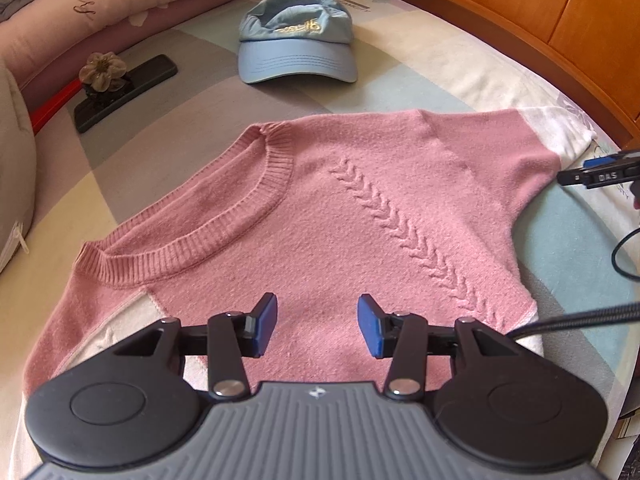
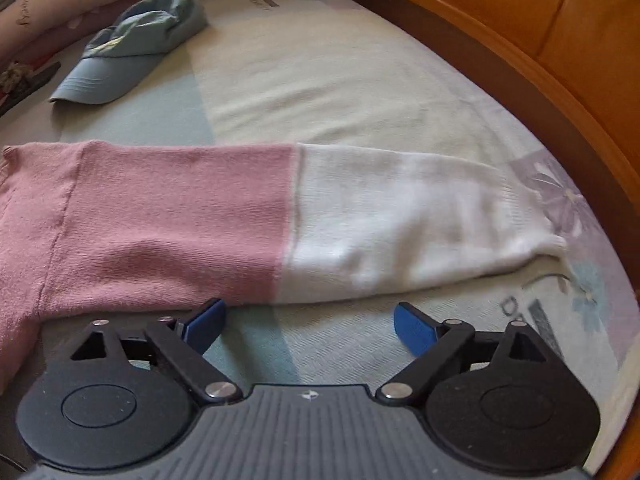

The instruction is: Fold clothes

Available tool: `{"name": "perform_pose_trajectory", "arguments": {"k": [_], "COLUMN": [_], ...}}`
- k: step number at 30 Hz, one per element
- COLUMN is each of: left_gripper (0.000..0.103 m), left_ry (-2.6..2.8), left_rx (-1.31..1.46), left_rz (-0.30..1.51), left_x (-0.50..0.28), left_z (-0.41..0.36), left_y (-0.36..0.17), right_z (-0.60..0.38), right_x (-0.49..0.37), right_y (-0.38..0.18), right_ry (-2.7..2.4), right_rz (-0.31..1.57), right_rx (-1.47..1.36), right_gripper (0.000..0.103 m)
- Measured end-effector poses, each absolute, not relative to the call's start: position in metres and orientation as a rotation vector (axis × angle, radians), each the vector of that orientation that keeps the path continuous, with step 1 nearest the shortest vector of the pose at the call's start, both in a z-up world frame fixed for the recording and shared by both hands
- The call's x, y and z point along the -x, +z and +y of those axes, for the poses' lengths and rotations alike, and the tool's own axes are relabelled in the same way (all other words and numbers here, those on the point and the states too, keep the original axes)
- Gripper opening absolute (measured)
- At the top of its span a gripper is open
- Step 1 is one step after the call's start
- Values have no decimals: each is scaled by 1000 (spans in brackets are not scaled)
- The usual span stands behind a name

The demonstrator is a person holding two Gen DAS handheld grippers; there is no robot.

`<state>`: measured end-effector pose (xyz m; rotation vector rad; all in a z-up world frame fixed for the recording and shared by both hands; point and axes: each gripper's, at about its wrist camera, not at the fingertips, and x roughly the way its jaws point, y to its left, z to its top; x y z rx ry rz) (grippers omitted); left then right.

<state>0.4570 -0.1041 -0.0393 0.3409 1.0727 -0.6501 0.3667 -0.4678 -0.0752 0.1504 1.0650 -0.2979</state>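
A pink knit sweater (image 1: pixel 340 216) lies flat on the bed, its ribbed collar (image 1: pixel 224 220) to the left and a raised arrow pattern down its front. My left gripper (image 1: pixel 317 326) hovers over the sweater's body, open, with nothing between its blue pads. In the right wrist view one sleeve (image 2: pixel 180 220) stretches out to the right, pink turning to a white end (image 2: pixel 400 232). My right gripper (image 2: pixel 310 328) stands wide open over the bedsheet, just in front of the sleeve's near edge and apart from it.
A blue cap (image 1: pixel 298 46) lies beyond the sweater. A black slab with a flower ornament (image 1: pixel 120 88) sits far left. Pillows (image 1: pixel 80 4) line the back and a wooden bed frame (image 1: pixel 540 32) runs along the right. A black cable (image 1: pixel 580 316) trails at right.
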Motion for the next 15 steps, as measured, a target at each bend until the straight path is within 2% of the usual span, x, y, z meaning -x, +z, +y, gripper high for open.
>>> {"name": "perform_pose_trajectory", "arguments": {"k": [7,12,15], "left_gripper": [45,49,49], "left_ry": [-674,-698,-699], "left_rx": [-342,-367,-367], "left_rz": [1060,1039,1045], "left_x": [-456,-455,-456], "left_z": [-112,-117,-118], "left_y": [-39,-37,-38], "right_z": [-439,-411,-414], "right_x": [-382,-389,-404], "right_y": [-72,-62,-77], "right_ry": [-126,-44,-57], "right_rz": [1024,979,1006], "right_rx": [-216,-149,-150], "right_gripper": [90,89,89]}}
